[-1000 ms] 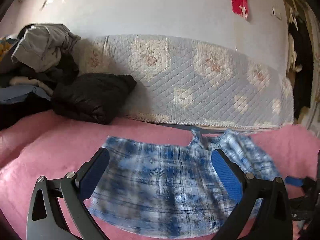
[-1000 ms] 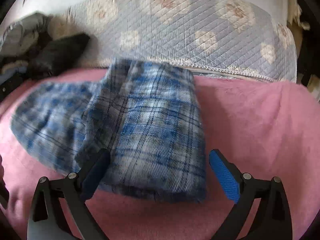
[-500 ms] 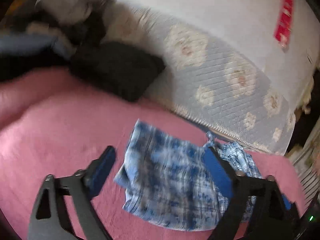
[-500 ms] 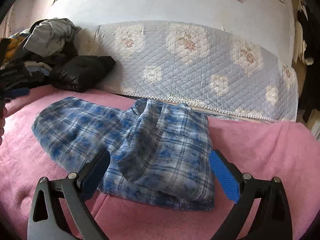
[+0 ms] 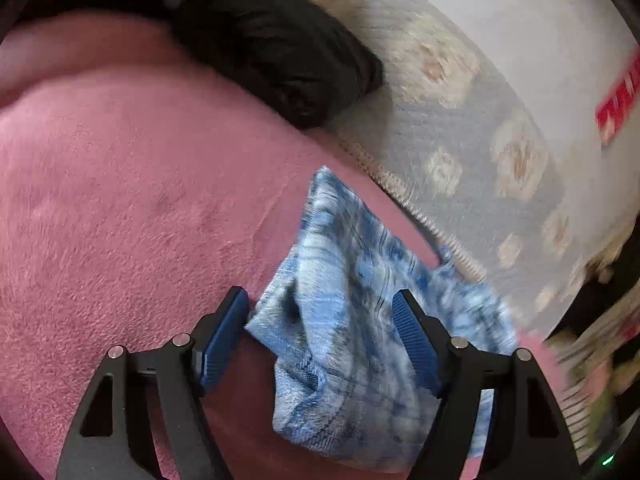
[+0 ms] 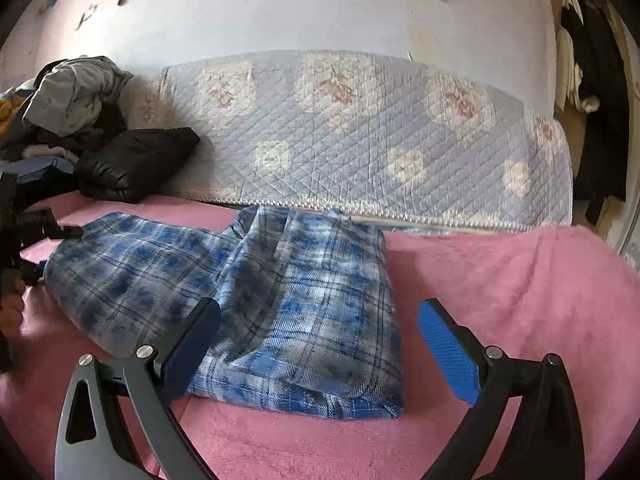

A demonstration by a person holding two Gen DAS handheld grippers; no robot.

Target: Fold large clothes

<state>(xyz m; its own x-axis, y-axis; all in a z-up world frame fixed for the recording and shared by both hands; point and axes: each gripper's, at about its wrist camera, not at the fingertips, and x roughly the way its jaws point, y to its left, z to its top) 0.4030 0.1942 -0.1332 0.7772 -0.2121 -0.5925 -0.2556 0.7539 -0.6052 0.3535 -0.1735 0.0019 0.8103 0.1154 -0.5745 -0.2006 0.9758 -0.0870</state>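
Observation:
A blue plaid shirt [image 6: 300, 288] lies partly folded on the pink blanket [image 6: 500, 280], its right half doubled over into a thick pad. My right gripper [image 6: 320, 336] hovers open just above that folded part, touching nothing. In the left wrist view the shirt's left end [image 5: 344, 280] sits bunched between the fingers of my left gripper [image 5: 320, 320]. Those jaws are closing around the cloth, and a gap still shows at the left pad [image 5: 224, 324]. From the right wrist view, the left gripper [image 6: 24, 236] and the hand holding it [image 6: 8, 312] show at the far left edge.
A black puffy jacket [image 6: 132, 164] and a heap of mixed clothes [image 6: 68, 96] sit at the back left. A quilted floral cover [image 6: 360, 140] runs along the white wall behind the shirt. Dark clothes [image 6: 596, 80] hang at the far right.
The left gripper has rolled, sunk toward the shirt's left end, and its jaws have narrowed around the cloth. The right gripper has lifted back a little, so more of the shirt shows.

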